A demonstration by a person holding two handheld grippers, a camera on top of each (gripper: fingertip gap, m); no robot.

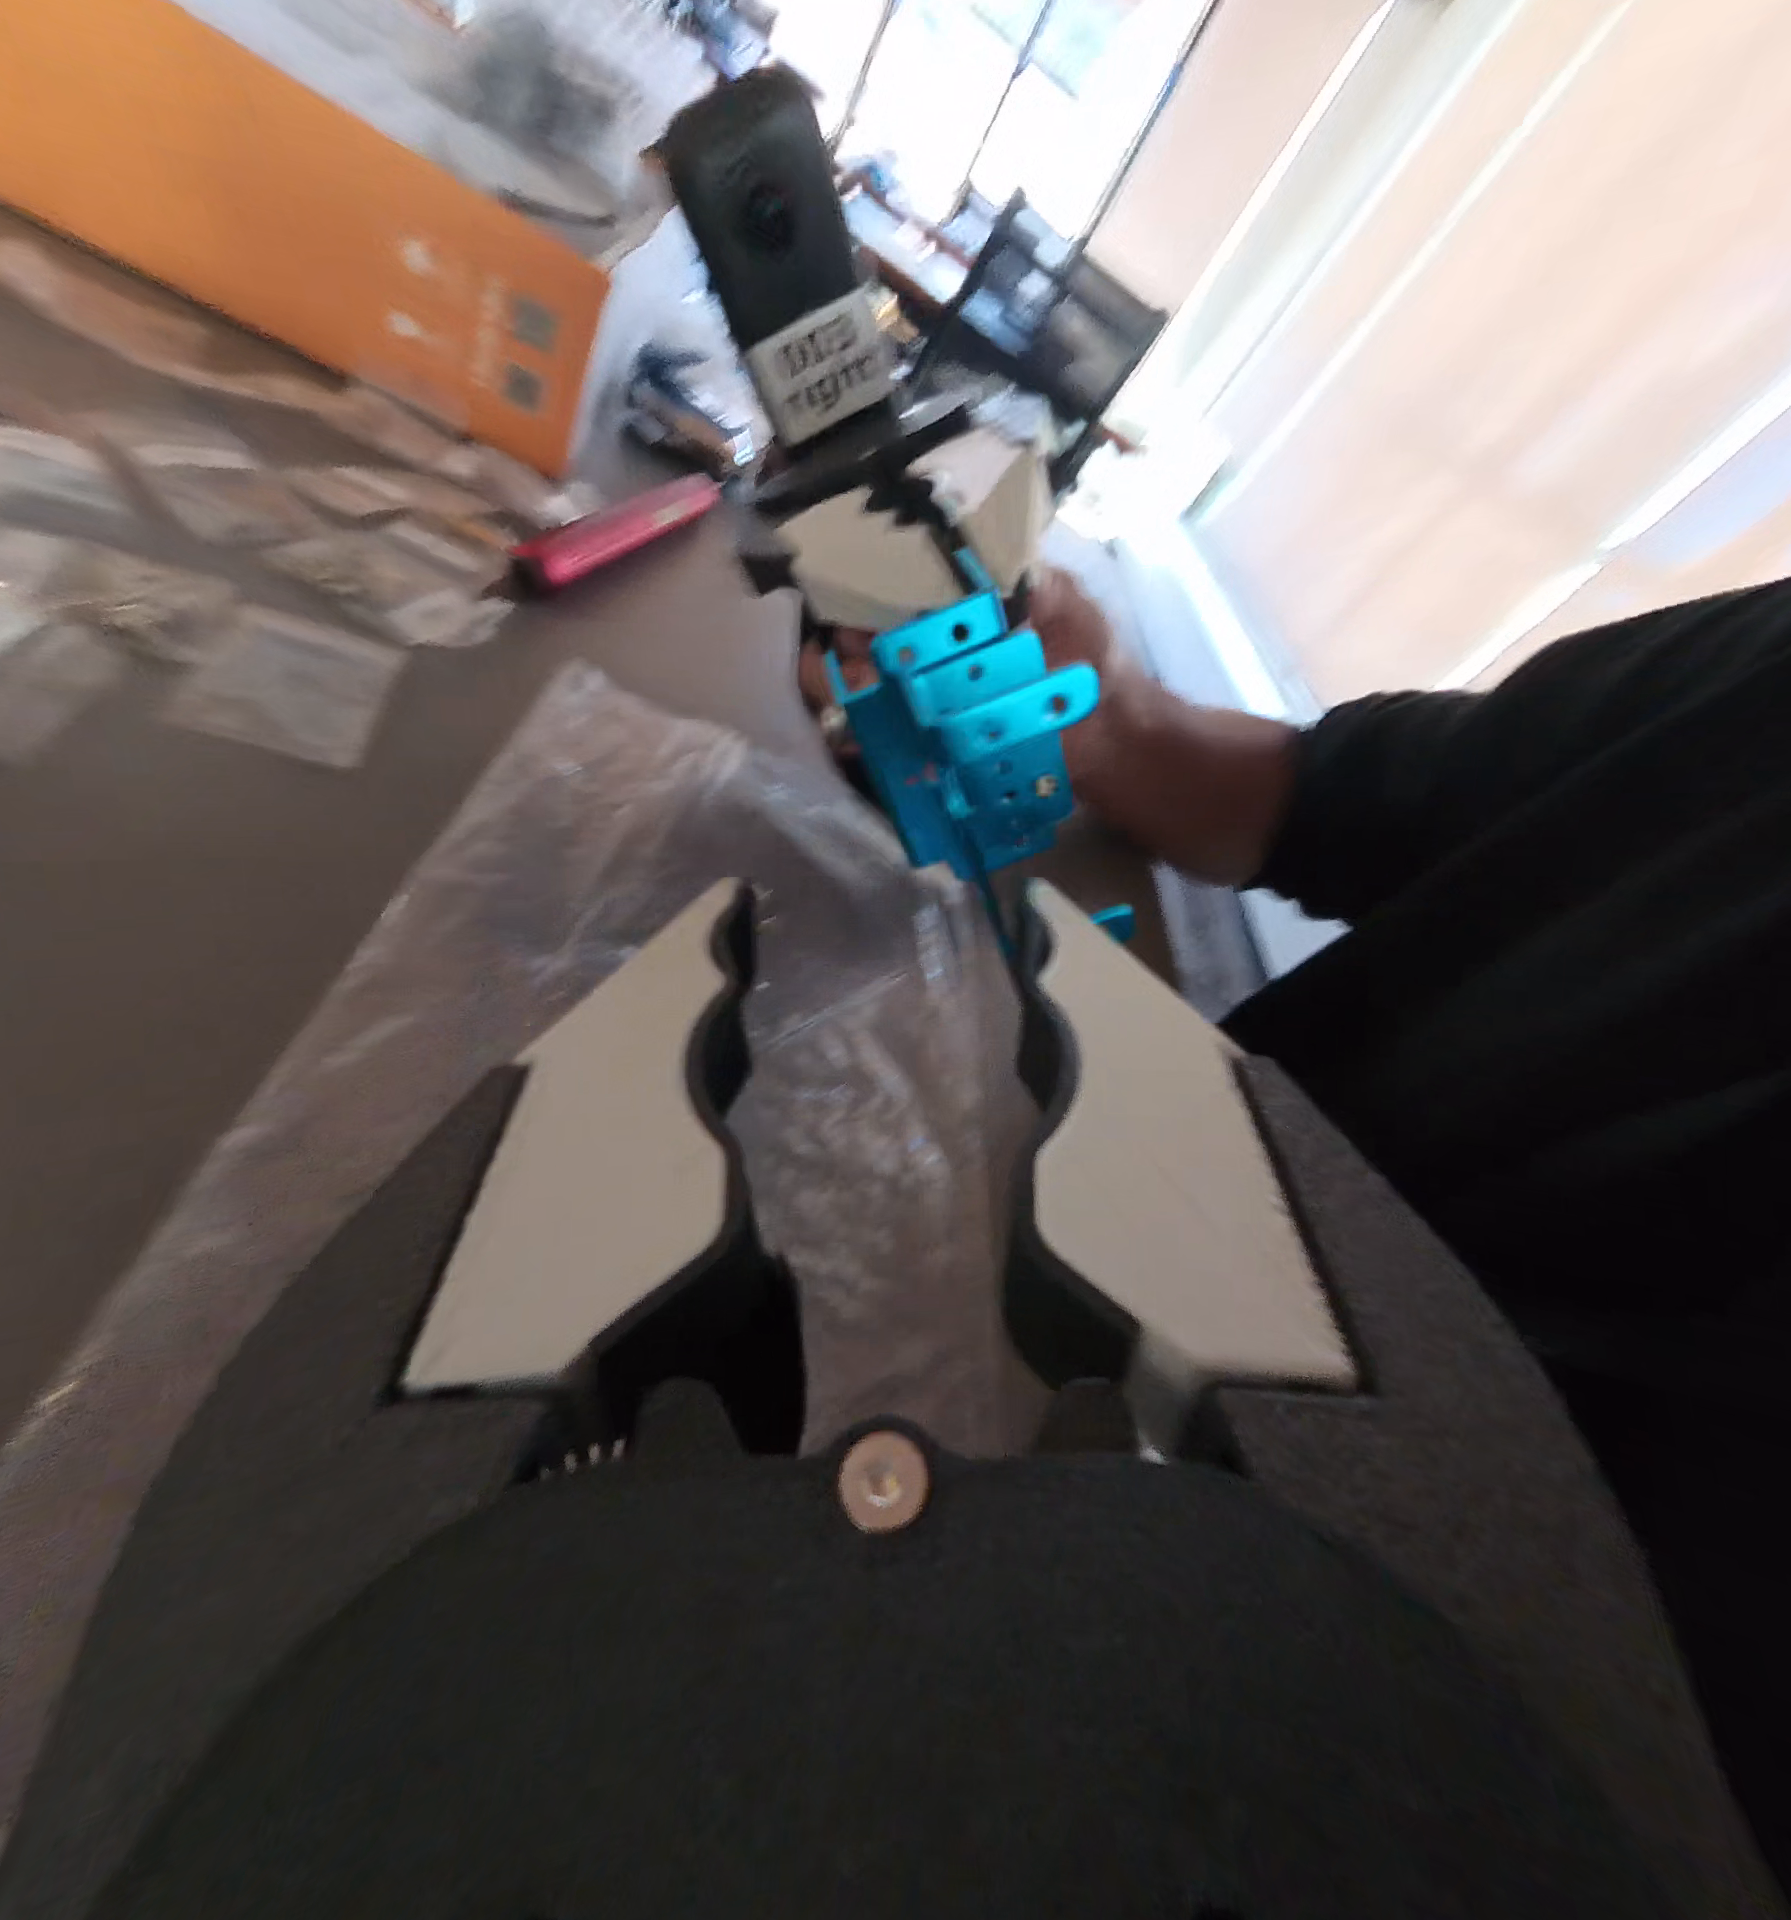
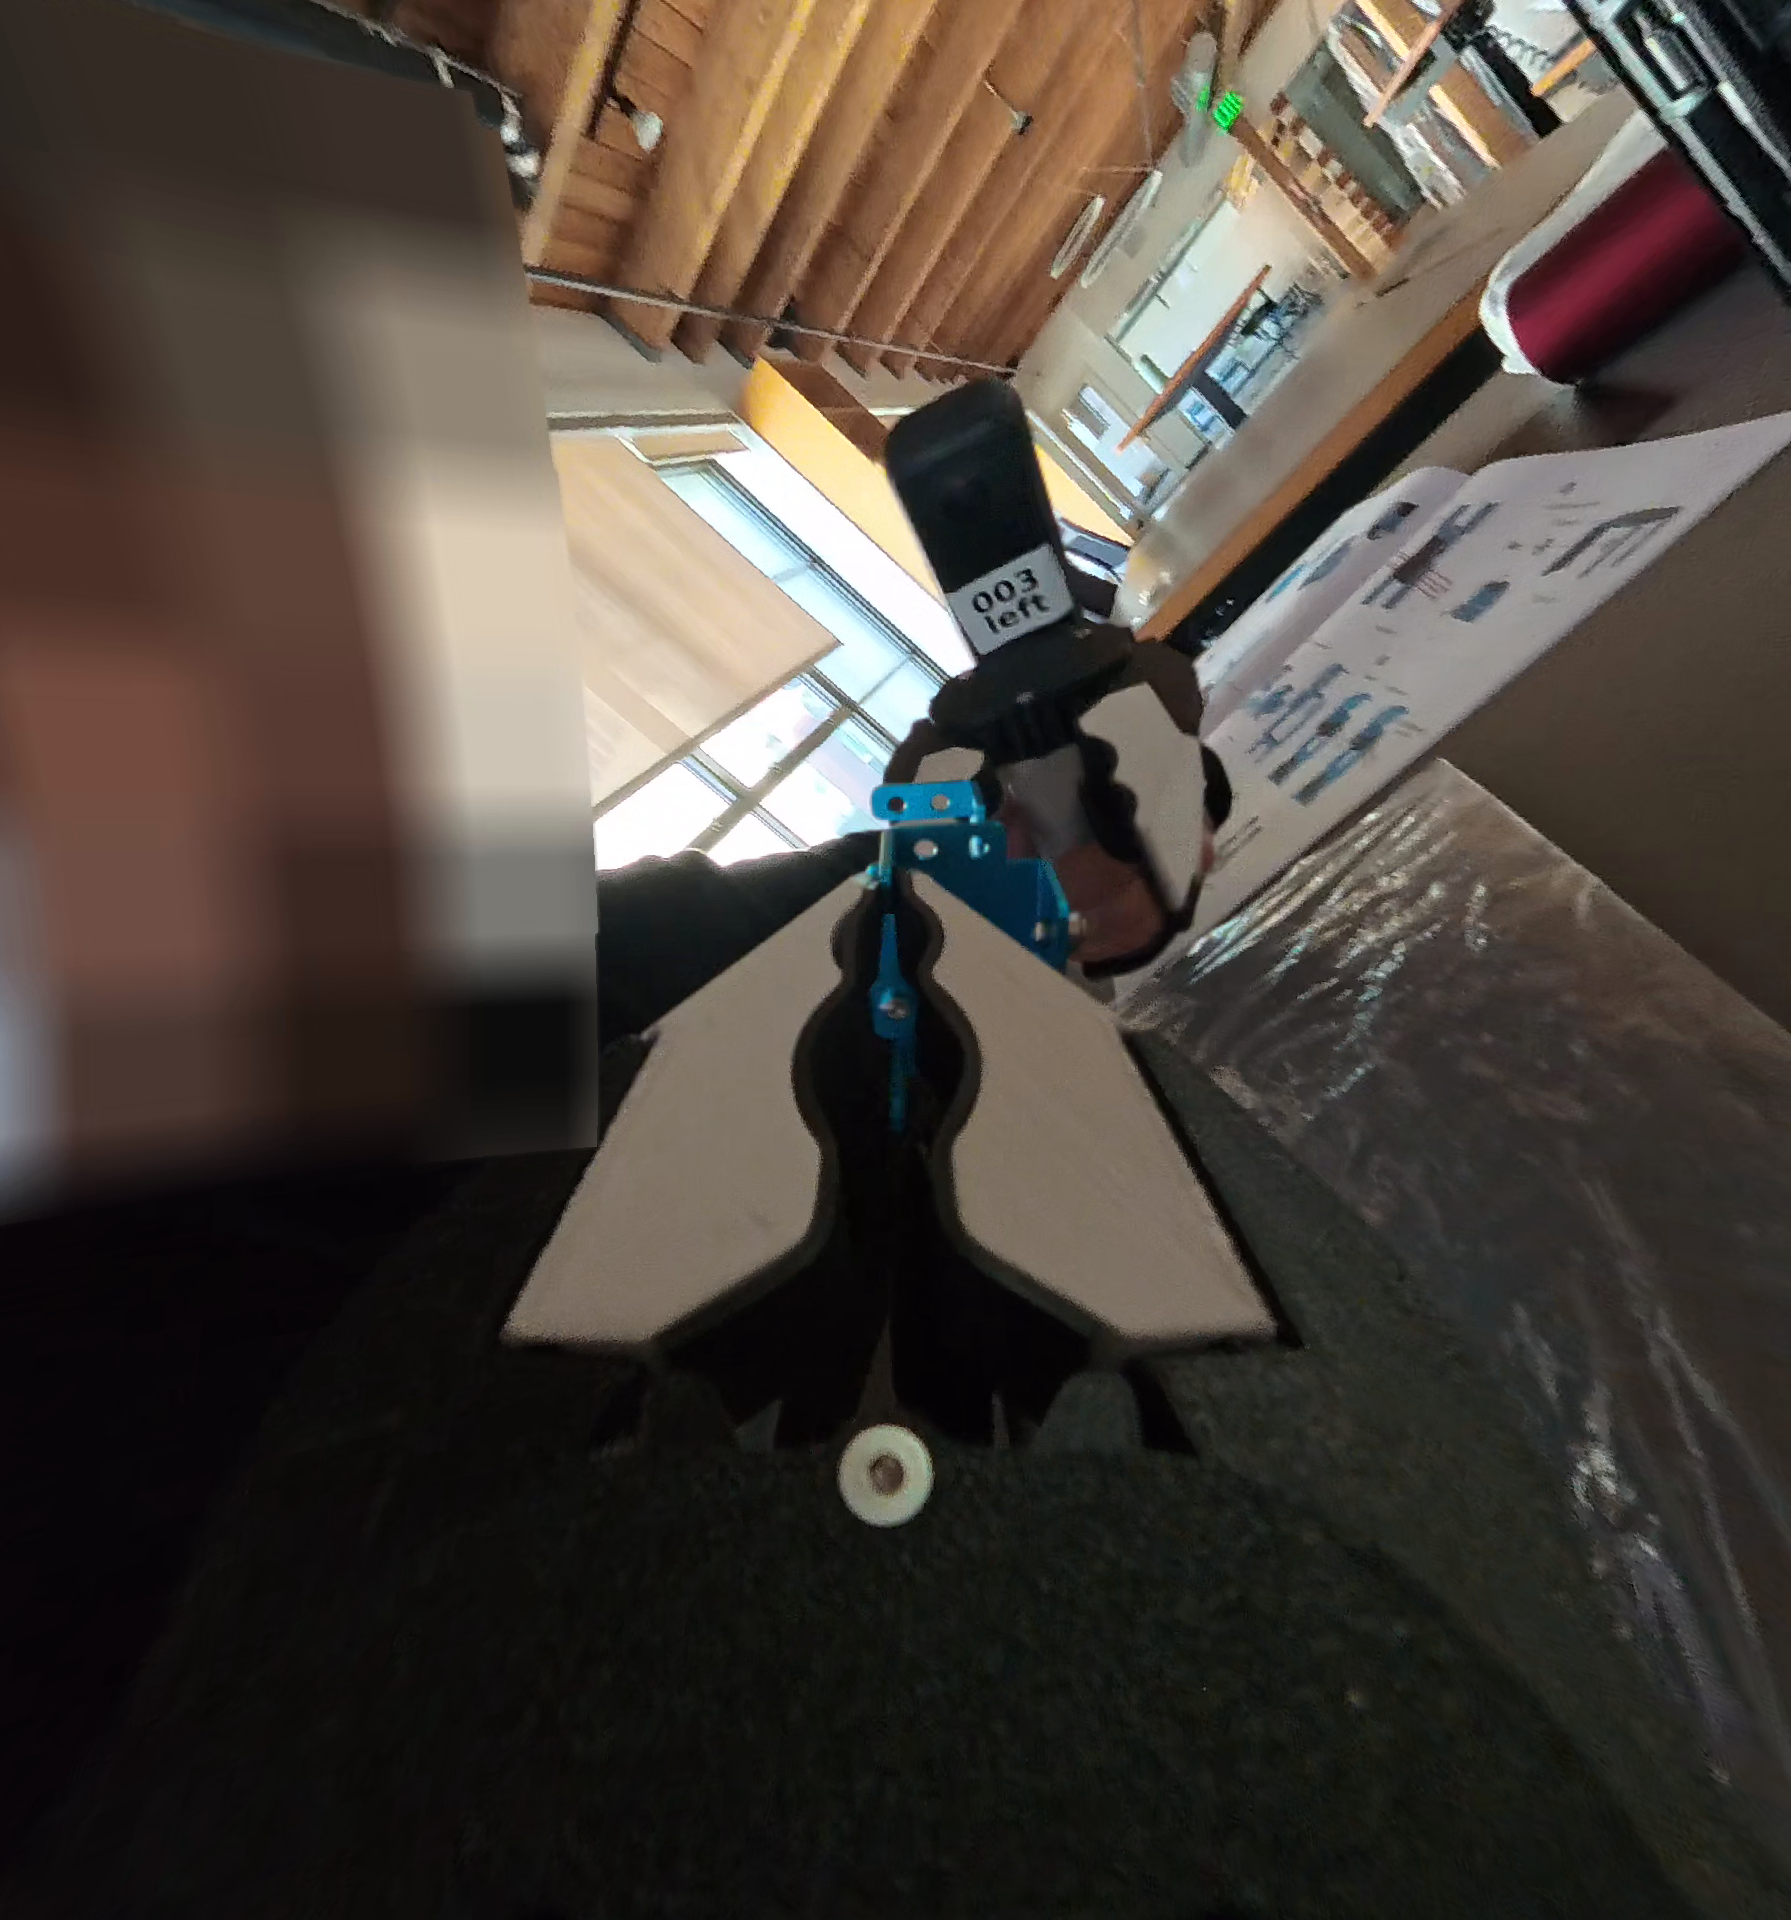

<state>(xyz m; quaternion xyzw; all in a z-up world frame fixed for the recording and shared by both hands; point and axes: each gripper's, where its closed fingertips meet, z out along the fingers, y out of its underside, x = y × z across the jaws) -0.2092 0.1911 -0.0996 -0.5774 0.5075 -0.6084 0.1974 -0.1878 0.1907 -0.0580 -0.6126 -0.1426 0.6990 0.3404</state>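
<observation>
The right gripper [image 2: 886, 914] had its pale fingers [image 2: 1057, 1143] nearly closed on a thin blue metal strip [image 2: 886, 1023] that ran up to a blue metal bracket assembly [image 2: 984, 878] at its tips. Just beyond, toward one o'clock, the left gripper [image 2: 1109, 831] faced back with a black camera [image 2: 974, 499] on top; whether it touched the assembly was unclear. Crinkled clear plastic [image 2: 1493, 1039] covered the brown table [image 2: 1649, 748] at three o'clock, with a printed white sheet [image 2: 1473, 592] at two o'clock.

Wooden slatted ceiling [image 2: 818, 177], bright windows [image 2: 766, 748] and what seems a brown tabletop [image 1: 91, 987], blurred.
</observation>
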